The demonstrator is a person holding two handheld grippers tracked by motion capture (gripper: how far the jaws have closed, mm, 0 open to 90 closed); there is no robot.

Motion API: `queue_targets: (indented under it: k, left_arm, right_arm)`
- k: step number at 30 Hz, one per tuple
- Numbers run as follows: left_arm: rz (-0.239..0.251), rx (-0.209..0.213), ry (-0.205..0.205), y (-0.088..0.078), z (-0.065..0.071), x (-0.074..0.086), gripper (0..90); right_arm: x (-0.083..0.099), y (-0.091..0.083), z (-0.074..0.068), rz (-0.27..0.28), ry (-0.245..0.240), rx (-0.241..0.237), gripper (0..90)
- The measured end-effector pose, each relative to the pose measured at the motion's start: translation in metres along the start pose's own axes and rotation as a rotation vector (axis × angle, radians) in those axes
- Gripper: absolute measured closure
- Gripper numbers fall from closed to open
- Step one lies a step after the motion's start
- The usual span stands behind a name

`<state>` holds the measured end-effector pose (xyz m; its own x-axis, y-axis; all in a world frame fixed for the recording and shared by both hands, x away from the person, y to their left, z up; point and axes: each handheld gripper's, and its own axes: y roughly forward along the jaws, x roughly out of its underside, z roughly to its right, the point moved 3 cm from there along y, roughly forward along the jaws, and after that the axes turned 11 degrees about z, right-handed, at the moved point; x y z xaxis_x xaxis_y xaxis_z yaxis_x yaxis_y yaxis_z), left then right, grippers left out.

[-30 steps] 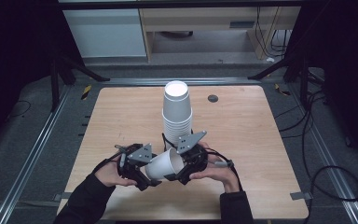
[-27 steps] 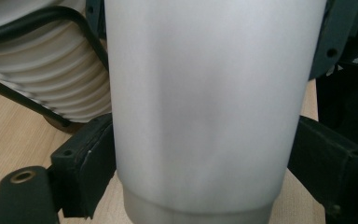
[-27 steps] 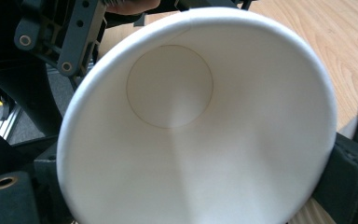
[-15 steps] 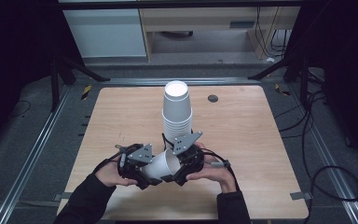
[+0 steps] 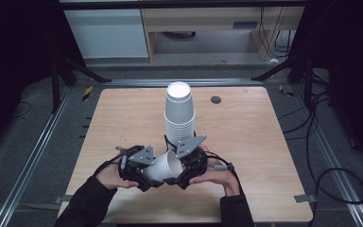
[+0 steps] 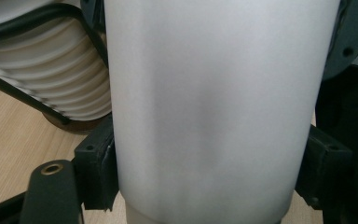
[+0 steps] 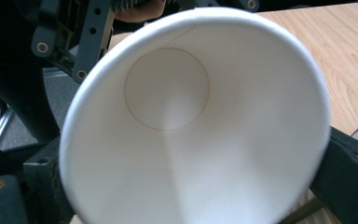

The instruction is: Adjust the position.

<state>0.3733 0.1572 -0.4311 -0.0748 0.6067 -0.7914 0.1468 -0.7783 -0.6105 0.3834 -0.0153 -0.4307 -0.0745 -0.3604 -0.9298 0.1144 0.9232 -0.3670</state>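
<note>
A single white paper cup (image 5: 164, 165) lies on its side between my two grippers, just above the table's near edge. My left gripper (image 5: 147, 176) is shut on the cup's wall near its base; in the left gripper view the cup (image 6: 209, 107) stands between the two black jaws. My right gripper (image 5: 182, 171) is shut on the cup at its open rim. The right gripper view looks straight into the cup's mouth (image 7: 186, 130), with a jaw against each side. A tall stack of upturned white cups (image 5: 179, 111) stands right behind the grippers.
The wooden table (image 5: 264, 142) has a small dark disc (image 5: 215, 99) at the back right of the stack. Metal rails and cables run along the floor on both sides. The stack's ribbed rims (image 6: 51, 79) sit close behind the left jaws.
Both grippers and the cup have shifted only slightly near the table's front. Both grips hold as before.
</note>
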Motion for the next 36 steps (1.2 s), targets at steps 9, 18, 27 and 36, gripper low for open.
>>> queue_targets:
  k: [9,18,27,36]
  left_arm:
    - [0.020,-0.018,-0.014,-0.008,-0.005,0.003,22.3]
    - [0.095,-0.051,-0.023,-0.018,-0.008,0.001,22.1]
    - [0.132,-0.042,-0.015,-0.012,-0.004,-0.004,22.0]
    - [0.141,-0.034,-0.005,-0.011,0.000,-0.006,22.1]
  right_arm:
    - [-0.002,-0.022,0.002,0.074,0.025,0.032,5.2]
    - [0.009,-0.045,0.000,0.180,0.078,0.104,5.5]
    - [0.025,-0.047,-0.010,0.293,0.133,0.132,5.8]
    - [0.034,-0.039,-0.016,0.390,0.191,0.168,5.2]
